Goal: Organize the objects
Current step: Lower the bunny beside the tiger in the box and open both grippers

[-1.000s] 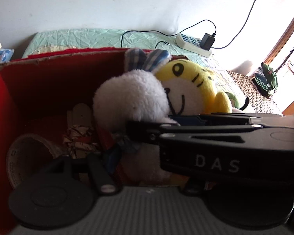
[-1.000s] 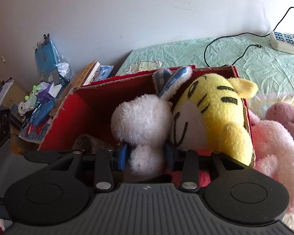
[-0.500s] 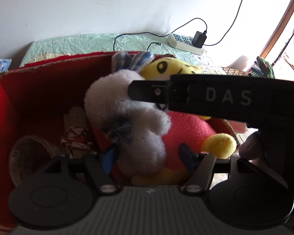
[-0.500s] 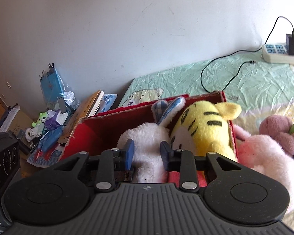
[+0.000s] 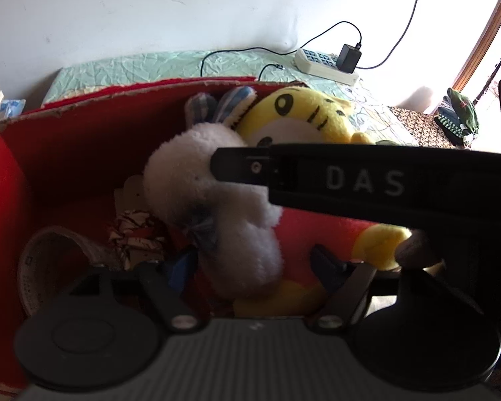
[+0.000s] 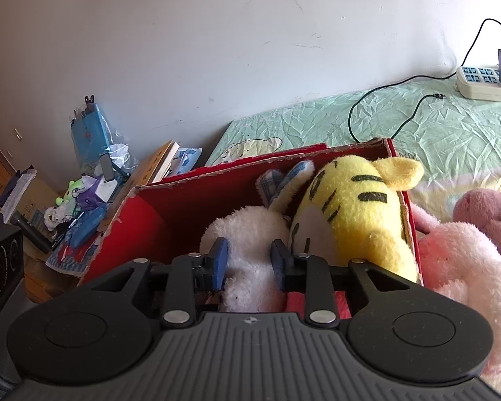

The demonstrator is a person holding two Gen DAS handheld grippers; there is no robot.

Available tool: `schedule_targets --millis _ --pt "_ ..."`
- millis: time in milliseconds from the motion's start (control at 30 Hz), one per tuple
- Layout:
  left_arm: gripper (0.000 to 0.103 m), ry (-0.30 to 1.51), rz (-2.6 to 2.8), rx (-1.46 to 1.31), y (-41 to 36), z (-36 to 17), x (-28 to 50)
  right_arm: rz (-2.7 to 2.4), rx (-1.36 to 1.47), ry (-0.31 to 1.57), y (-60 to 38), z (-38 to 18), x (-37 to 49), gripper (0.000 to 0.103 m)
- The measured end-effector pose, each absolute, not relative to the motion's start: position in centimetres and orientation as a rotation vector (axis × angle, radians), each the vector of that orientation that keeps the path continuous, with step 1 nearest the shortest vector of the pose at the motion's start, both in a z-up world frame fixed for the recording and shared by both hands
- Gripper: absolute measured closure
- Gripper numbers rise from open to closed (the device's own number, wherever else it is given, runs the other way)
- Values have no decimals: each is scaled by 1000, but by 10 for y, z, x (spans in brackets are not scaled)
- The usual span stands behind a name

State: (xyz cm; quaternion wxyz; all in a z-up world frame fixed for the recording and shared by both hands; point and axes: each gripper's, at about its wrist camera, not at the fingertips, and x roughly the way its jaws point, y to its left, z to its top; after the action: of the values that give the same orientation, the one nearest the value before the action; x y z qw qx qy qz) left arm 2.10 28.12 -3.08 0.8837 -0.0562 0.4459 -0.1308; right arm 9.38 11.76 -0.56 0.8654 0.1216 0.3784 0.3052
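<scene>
A red box (image 6: 170, 214) sits on the bed (image 6: 451, 133), and everything else is placed relative to it. Inside the box, a white rabbit (image 6: 250, 230) lies against a yellow tiger (image 6: 360, 214), the tiger filling the right end and its ear poking over the rim. The right gripper (image 6: 248, 260) reaches in over the near edge of the box with its jaws closed on the rabbit's white plush, the blue pads (image 6: 220, 257) pressed into it on both sides. In the left wrist view the left gripper (image 5: 254, 264) is also over the near edge, lower on the rabbit (image 5: 200, 173); its jaws have just been opening and now stand apart, with the rabbit's body between them but the pads (image 5: 324, 262) not pressing it. The right gripper's black finger crosses this view from the right, over the rabbit's head and in front of the tiger (image 5: 304, 113). A roll of tape (image 5: 50, 254) and a patterned bundle (image 5: 137, 234) lie in the left part of the box. Just outside the right wall of the box rests a pink plush (image 6: 461, 260). Beyond the box, near the wall, a power strip (image 5: 324, 63) lies on the bed.
</scene>
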Motion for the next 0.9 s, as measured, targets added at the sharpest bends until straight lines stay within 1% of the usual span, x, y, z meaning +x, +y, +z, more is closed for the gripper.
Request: schedule_targets --millis 33,100,367,600,900 --pt "22 924 -266 -108 279 -30 22 636 261 791 116 -4 91 73" --pt "20 920 -260 -96 277 -27 20 618 252 777 112 -2 87 73" --pt "18 934 -234 -106 280 -20 18 594 267 754 97 1 74 73" --pt "14 944 -183 -84 275 -11 12 578 284 721 83 7 59 73" --pt "11 882 -116 -14 261 11 -10 564 326 715 63 9 39 72"
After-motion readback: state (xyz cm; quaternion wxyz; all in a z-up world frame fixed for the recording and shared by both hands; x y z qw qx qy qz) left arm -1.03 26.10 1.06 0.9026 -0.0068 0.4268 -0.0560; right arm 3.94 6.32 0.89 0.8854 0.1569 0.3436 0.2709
